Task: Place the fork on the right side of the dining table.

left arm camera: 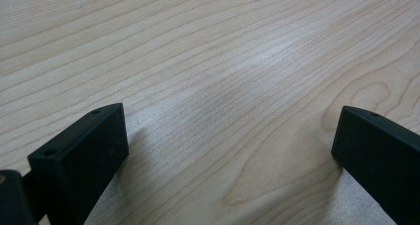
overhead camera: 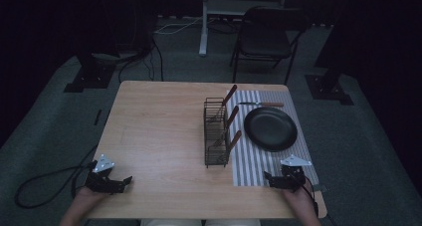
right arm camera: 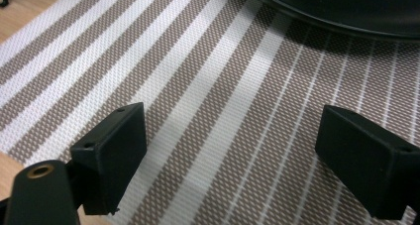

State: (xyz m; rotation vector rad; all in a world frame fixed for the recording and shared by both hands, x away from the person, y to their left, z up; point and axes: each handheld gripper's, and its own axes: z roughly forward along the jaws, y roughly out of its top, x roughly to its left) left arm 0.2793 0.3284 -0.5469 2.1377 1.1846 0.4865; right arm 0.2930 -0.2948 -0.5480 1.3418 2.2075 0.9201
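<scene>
L gripper [left arm camera: 228, 150] & R gripper [right arm camera: 230, 155] wide, empty

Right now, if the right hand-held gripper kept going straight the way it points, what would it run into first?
Most likely the black plate. The right hand-held gripper sits open over the striped placemat, aimed at the plate's near rim, with only bare mat between. Its height is hard to judge, so it might scrape the mat first.

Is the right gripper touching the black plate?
Apart. In the high view, striped mat shows between the right gripper and the black plate; the right gripper view shows its jaws open short of it.
</scene>
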